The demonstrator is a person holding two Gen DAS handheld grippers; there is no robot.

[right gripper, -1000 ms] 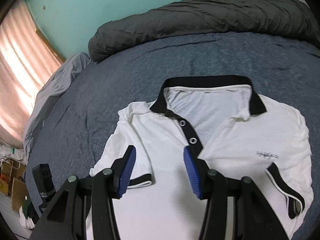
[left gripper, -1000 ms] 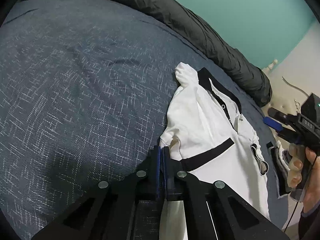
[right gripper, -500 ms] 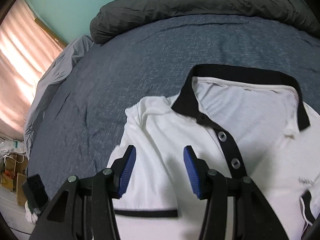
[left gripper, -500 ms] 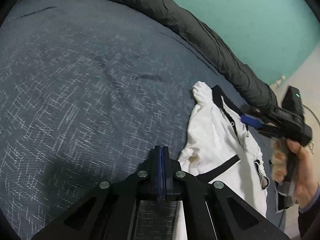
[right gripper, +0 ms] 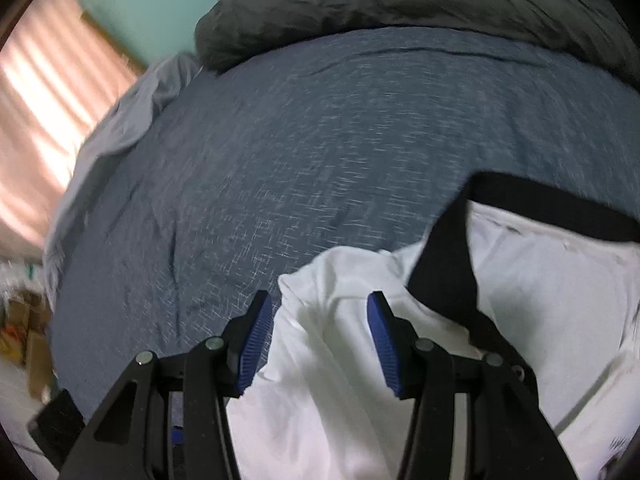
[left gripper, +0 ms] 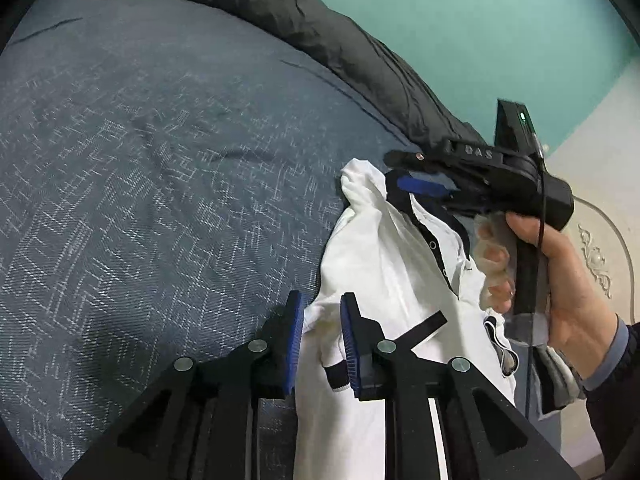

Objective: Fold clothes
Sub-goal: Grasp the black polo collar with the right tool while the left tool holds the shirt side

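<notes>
Teal wall (left gripper: pixel 500 32) rises behind a bed whose blue-grey woven bedspread (left gripper: pixel 160 160), flecked with pale crosshatch threads, carries everything; a rumpled dark grey duvet (left gripper: pixel 320 40) is rolled along its far edge. At the near edge, the left gripper (left gripper: pixel 320 336) points forward and low over the cloth, its blue ribbed pads parted, released, with the sleeve fold of a white polo shirt (left gripper: pixel 380 264) lying between them but not pinched. That shirt, soft knit with black collar, black placket with snap buttons and black sleeve bands, lies crumpled toward the right side of the bedspread. Farther right, a person's hand (left gripper: pixel 560 280) in a grey-cuffed dark sleeve grips the black handle of the right gripper (right gripper: pixel 320 328), which is tilted toward the bunched shoulder; raised letters on its body read "DAS". From its own camera its blue pads stand wide apart, unclenched, straddling the raised white shoulder fold beside the collar (right gripper: pixel 444 256); this view is blurred
</notes>
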